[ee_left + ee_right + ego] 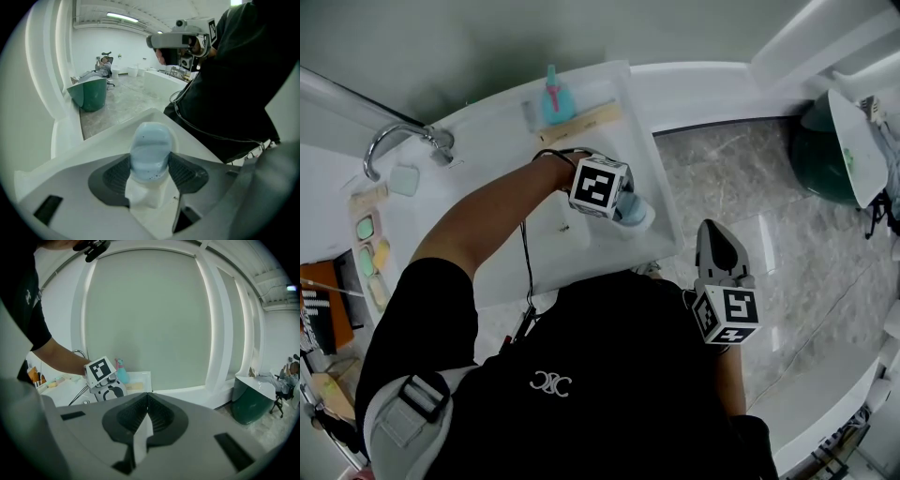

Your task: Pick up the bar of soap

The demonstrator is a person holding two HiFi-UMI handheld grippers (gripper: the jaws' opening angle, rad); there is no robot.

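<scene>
Soap (149, 152) is sitting between the left fingers (115, 176), which are pressing on its sides at the basin (667, 220) rim. Squeezing evenly and lifting straight up is looking wise, since it is probably slippery. Right fingers (161, 420) are resting clenched, empty.

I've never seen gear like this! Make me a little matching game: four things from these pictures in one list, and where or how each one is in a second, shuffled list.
Things
1. bar of soap
2. faucet
3. right gripper
4. pump bottle

Place or state
A. jaws together, nothing between them
B. light blue, between the pads of the left gripper
C. shiny metal, curved, at the left of the head view
D. teal, standing at the far rim of the white basin

Pairs: 1-B, 2-C, 3-A, 4-D
</scene>
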